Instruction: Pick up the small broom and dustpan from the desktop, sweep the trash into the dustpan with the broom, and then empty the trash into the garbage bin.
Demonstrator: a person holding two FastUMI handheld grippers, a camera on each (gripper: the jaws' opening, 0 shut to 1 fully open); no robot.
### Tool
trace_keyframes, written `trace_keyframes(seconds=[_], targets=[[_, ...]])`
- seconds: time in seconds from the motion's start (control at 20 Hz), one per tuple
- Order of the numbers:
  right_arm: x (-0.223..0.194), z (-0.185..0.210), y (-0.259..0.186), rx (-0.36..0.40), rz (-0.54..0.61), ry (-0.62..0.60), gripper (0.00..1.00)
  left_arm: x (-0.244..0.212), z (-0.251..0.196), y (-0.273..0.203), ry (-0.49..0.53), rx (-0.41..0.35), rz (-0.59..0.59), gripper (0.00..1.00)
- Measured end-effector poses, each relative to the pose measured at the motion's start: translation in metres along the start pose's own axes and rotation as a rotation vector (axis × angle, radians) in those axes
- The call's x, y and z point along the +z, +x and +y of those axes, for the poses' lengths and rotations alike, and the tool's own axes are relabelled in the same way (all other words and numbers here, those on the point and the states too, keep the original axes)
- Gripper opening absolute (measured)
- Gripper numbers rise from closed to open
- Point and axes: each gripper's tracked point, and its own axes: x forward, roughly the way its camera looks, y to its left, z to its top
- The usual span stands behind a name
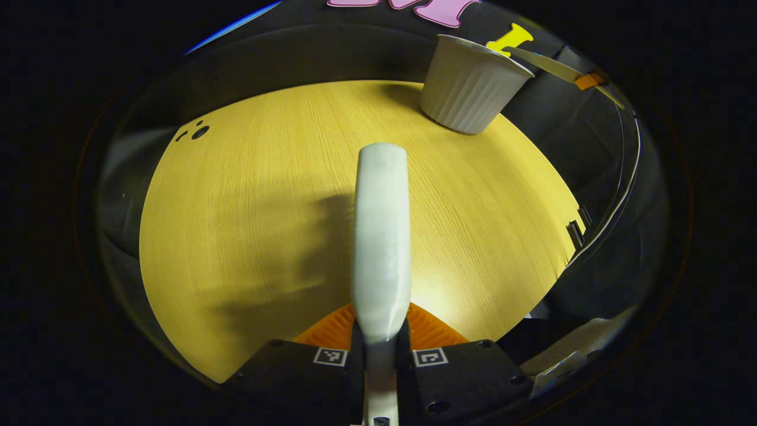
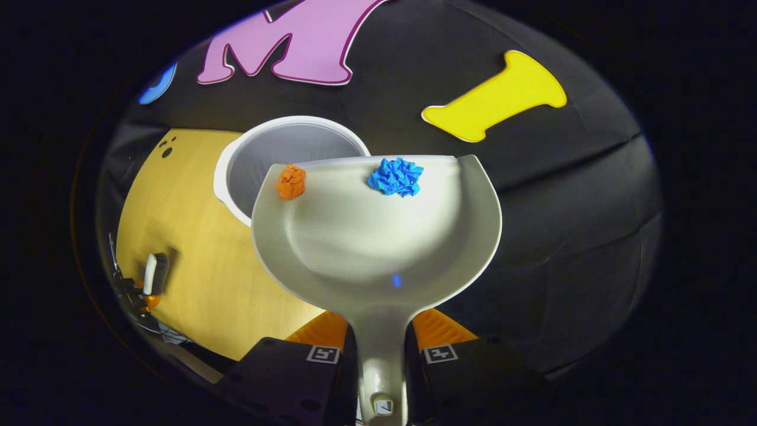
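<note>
The right gripper (image 2: 381, 346) pinches the dustpan (image 2: 378, 231) by its handle. Its front edge, with an orange scrap (image 2: 291, 181) and blue scrap (image 2: 396, 176), overlaps the bin (image 2: 278, 151) rim. The left gripper (image 1: 381, 349) clamps the broom (image 1: 381, 236) over bare desktop (image 1: 248, 225), well short of the bin.

Table (image 1: 248, 201): pale yellow wood-grain top, small dark holes near far corner. Black cloth wall (image 2: 568, 195) behind, creased. Lighting dim, shadows across tabletop.

Pale dustpan (image 2: 378, 236) over white bin (image 2: 278, 157) — 2 paper scraps (image 2: 395, 176) at its lip; broom (image 1: 381, 236) above desktop (image 1: 248, 225).
</note>
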Motion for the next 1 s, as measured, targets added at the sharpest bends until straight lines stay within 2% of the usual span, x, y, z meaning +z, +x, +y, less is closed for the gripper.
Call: trace_keyframes(seconds=[0.25,0.3,0.35,0.55,0.65,1.0], targets=[[0.019,-0.007,0.0,-0.038,0.083,-0.159,0.36,0.003,0.011,0.004,-0.02,0.002,-0.003,0.26],[0.023,-0.007,-0.001,-0.036,0.096,-0.171,0.33,0.004,0.013,0.005,-0.025,0.0,-0.001,0.26],[0.028,-0.006,-0.002,-0.032,0.117,-0.185,0.36,0.004,0.014,0.006,-0.027,-0.002,0.001,0.24],[0.04,-0.01,-0.002,-0.037,0.228,-0.299,0.36,0.005,0.014,0.009,-0.027,-0.009,0.009,0.26],[0.044,-0.01,0.0,-0.035,0.266,-0.321,0.36,0.007,0.013,0.009,-0.03,-0.011,0.01,0.26],[0.052,-0.004,0.003,-0.018,0.269,-0.339,0.36,0.011,0.014,0.008,-0.042,-0.009,0.016,0.26]])
